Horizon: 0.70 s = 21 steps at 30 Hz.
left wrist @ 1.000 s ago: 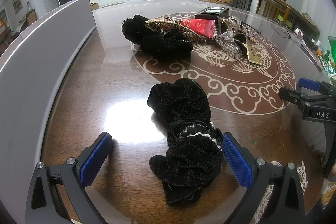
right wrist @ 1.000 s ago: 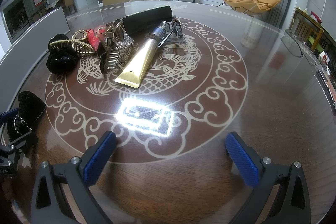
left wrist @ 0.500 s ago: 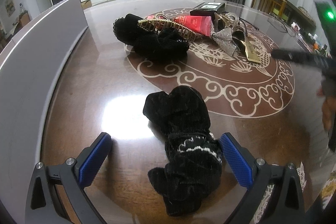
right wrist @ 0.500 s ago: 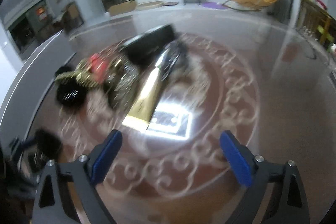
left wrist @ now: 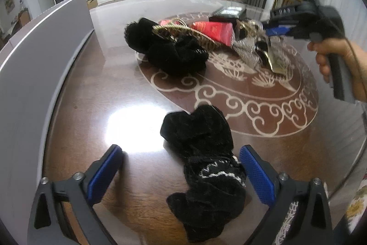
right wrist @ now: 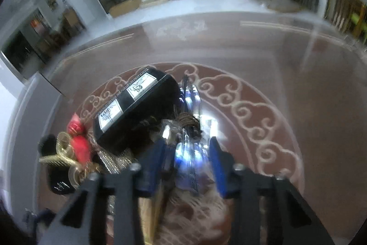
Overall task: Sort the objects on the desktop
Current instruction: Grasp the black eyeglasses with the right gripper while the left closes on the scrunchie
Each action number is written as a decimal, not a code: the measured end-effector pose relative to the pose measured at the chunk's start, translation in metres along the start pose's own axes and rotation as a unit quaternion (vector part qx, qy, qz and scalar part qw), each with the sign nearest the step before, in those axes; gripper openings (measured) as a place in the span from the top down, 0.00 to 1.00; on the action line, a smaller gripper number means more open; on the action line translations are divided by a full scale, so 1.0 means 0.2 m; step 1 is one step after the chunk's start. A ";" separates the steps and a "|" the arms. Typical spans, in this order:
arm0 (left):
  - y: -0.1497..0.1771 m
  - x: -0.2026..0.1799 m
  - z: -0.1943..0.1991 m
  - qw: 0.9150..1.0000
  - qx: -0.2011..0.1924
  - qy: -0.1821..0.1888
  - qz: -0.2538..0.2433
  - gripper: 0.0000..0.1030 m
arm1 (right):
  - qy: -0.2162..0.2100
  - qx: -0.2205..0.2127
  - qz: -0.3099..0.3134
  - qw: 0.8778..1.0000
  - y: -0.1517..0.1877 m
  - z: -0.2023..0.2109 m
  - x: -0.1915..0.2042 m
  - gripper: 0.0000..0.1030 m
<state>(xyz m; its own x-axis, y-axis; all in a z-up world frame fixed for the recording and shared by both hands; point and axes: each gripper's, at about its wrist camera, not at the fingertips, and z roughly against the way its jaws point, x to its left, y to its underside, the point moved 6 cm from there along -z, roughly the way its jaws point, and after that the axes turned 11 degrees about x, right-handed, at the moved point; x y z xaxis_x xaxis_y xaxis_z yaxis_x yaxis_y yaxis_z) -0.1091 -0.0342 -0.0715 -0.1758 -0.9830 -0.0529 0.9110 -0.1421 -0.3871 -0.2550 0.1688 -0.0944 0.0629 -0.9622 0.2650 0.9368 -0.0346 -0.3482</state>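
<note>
Sorting looks mid-pick: the right gripper, jaws narrowed around a bluish shiny item in the pile, seems not yet clamped, and the blur prevents certainty. Left gripper stands wide open beside the black velvet scrunchie; next, I judge, the right must close fully and lift clear.

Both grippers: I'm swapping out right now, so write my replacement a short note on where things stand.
Left gripper: open, low over the table, straddling the near black velvet scrunchie, not gripping it.
Right gripper: reaching into the central pile, fingers half closed around a shiny blue-and-silver item; the frame is blurred, so grip unconfirmed.
Pile: black box, red packet, gold hair claw, second black scrunchie, silver bow.
Done: one scrunchie lies apart. Left: everything else.
</note>
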 end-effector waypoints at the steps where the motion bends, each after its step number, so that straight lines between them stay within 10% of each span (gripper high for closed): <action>1: 0.00 0.00 0.00 1.000 -0.003 0.002 0.001 0.11 | 0.000 0.005 -0.001 1.000 -0.01 -0.01 -0.01 0.88; 7: 0.03 -0.04 0.03 1.000 -0.017 0.020 -0.017 0.23 | -0.005 0.013 0.043 0.999 0.18 0.04 -0.02 0.92; 15: 0.20 -0.11 0.11 0.998 -0.021 0.044 -0.050 0.22 | -0.026 0.002 0.061 0.998 0.89 0.29 0.00 0.90; 19: 0.18 -0.07 0.11 0.998 -0.016 0.046 -0.037 0.21 | 0.015 0.006 0.090 0.996 0.97 0.33 0.03 0.42; 21: 0.14 -0.04 0.12 0.999 -0.017 0.043 -0.023 0.17 | 0.041 0.015 0.115 0.992 0.95 0.30 0.07 0.40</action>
<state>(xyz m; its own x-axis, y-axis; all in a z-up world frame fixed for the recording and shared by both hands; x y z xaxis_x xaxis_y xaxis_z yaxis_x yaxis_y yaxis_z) -0.0728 -0.0328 -0.0608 -0.2503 -0.9616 -0.1124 0.8880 -0.1818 -0.4224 -0.0555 0.1648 -0.1035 0.2495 -0.9624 0.1073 0.9110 0.1957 -0.3631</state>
